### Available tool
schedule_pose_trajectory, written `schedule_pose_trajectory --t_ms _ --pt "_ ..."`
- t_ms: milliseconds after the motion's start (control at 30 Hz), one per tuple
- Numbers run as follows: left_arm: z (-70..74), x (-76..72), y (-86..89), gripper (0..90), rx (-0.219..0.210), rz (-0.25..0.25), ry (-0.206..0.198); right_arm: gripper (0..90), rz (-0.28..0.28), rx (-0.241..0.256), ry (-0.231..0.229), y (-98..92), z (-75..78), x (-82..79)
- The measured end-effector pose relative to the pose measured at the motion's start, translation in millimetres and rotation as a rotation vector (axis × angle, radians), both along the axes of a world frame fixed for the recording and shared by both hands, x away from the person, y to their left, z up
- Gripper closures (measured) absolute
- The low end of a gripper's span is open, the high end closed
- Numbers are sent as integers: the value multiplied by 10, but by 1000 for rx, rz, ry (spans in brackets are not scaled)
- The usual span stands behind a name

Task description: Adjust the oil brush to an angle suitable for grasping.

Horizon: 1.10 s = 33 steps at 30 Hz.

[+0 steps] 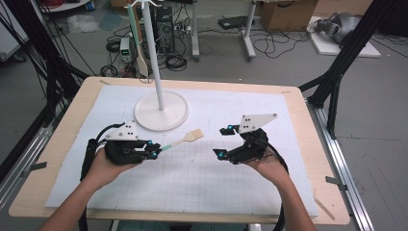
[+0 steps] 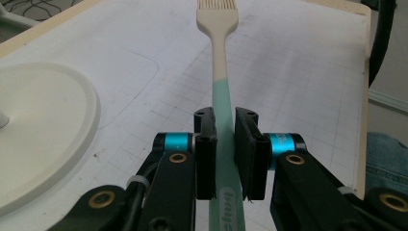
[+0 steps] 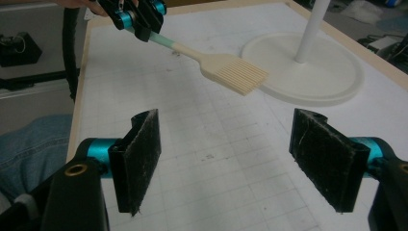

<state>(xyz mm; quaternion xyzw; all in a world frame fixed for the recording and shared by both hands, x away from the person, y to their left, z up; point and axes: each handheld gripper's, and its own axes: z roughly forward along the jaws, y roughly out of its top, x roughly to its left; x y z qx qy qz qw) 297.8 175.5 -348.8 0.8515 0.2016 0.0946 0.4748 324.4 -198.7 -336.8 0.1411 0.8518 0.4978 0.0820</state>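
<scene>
A light, stiff pastry brush (image 1: 184, 140) is held just above the table (image 1: 298, 144) beside the stand base (image 1: 161, 111), clamped at its green handle by the left tool (image 1: 155, 148), its soft bristles best avoided, while the right tool (image 1: 222, 141) is spread wide.

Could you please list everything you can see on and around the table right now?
Pastry brush: one, cream head, mint-green handle, held over the mat by its handle.
Stand: one, white, round base on the mat's far left, with an upright pole.
Hanging utensil: one, mint and cream, on the stand's top hook.
Mat: one, white gridded, covering the table.
Table: one, light wood.
Floor clutter: cables, a cardboard box, beyond the table.
Left gripper: one, black, shut on the brush handle.
Right gripper: one, black, jaws wide open, holding nothing.
</scene>
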Motion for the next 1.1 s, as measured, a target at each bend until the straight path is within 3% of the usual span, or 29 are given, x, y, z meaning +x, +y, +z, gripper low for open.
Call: schedule_pose_trajectory --t_ms 1100 --pt "30 -15 -38 789 -3 -13 -6 259 27 -9 -10 68 63 -14"
